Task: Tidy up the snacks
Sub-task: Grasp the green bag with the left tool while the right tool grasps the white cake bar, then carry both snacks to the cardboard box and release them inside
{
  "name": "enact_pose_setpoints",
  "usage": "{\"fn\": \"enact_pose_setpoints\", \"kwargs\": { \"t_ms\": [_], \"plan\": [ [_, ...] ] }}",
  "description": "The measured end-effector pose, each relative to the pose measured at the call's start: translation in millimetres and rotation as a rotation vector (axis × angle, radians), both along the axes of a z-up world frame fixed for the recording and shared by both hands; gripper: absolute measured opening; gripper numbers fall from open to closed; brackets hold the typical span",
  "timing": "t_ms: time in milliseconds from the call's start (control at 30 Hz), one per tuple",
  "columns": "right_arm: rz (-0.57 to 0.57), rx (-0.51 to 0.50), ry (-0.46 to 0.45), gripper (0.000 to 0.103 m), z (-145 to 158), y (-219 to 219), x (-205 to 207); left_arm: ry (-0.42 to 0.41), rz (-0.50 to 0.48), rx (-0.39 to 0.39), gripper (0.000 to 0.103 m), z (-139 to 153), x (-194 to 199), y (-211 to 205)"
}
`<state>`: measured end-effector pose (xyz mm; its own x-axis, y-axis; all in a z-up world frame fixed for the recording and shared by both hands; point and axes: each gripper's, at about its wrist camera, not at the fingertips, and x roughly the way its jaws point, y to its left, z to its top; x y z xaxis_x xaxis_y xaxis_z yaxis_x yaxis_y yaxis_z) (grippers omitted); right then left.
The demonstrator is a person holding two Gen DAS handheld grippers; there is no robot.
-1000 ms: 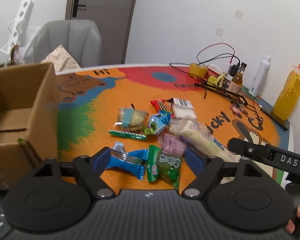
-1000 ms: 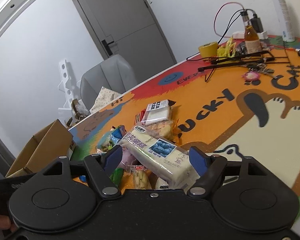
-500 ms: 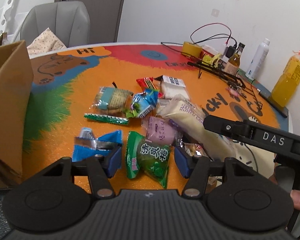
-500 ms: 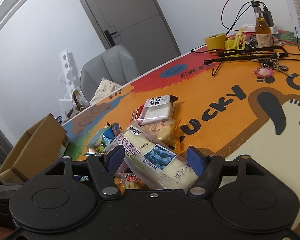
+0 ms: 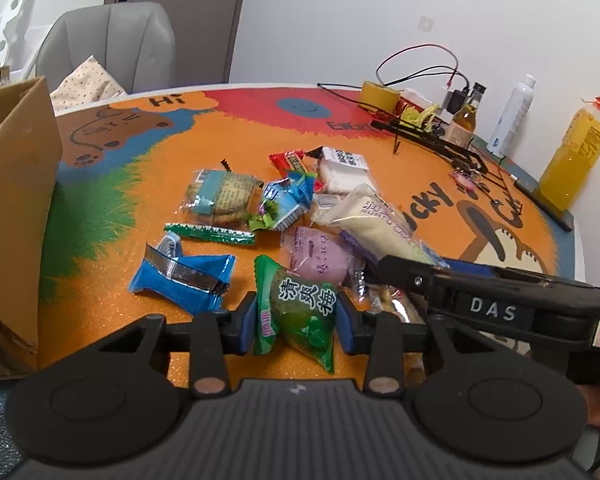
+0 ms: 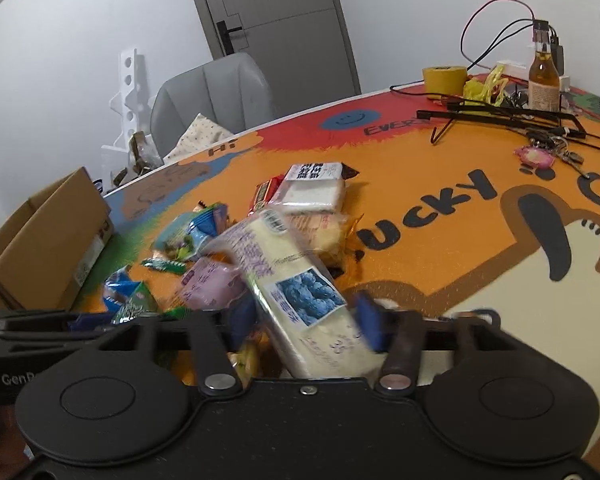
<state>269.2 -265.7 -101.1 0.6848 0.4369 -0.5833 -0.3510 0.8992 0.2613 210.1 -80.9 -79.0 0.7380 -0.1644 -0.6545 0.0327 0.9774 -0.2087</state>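
left gripper [image 5: 297,322] low, fingers clamping green plum packet [image 5: 300,308], right gripper [image 6: 306,326] straddling blueberry cake pack [image 6: 300,300]

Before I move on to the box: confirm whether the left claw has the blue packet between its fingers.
No. The left claw is closed on the green plum packet; the blue packet lies free on the table beside it.

Both wrist views look low and close across the table [image 5: 100,304], sharing the somewhat blurred snack pile [image 6: 260,248].
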Motion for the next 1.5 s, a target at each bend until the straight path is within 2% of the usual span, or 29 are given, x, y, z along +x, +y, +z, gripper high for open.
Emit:
{"fn": "enact_pose_setpoints", "kwargs": {
  "t_ms": [100, 200, 333, 700, 867, 1033, 1200, 1500],
  "plan": [
    [0.018, 0.049, 0.013, 0.033, 0.6, -6.4, -5.3, -0.02, -0.011, -0.008, 0.038, 5.2, -5.6, 2.0],
    [-0.007, 0.095, 0.007, 0.03, 0.2, -11.9, -10.9, -0.033, -0.02, -0.02, 0.038, 9.0, -11.2, 5.8],
    [-0.036, 0.133, -0.003, 0.03, 6.0, -14.5, -17.5, -0.048, -0.025, -0.026, 0.038, 14.7, -16.5, 12.1],
    [-0.065, 0.186, -0.085, 0.03, 49.3, -9.4, -55.0, -0.149, -0.013, -0.044, 0.038, 46.7, -50.1, 27.8],
    [-0.081, 0.189, -0.117, 0.03, 62.0, -2.9, -63.1, -0.198, -0.007, -0.099, 0.038, 61.0, -68.4, 34.9],
    [-0.092, 0.215, -0.139, 0.03, 70.4, -1.4, -74.2, -0.222, -0.016, -0.076, 0.038, 72.7, -76.5, 41.6],
    [-0.09, 0.23, -0.154, 0.03, 78.3, 1.8, -75.3, -0.259, 0.019, -0.047, 0.038, 83.9, -79.4, 57.1],
    [-0.035, 0.253, -0.171, 0.03, 85.2, 25.4, -74.8, -0.295, 0.105, -0.058, 0.039, 94.8, -76.5, 93.1]
  ]
}}
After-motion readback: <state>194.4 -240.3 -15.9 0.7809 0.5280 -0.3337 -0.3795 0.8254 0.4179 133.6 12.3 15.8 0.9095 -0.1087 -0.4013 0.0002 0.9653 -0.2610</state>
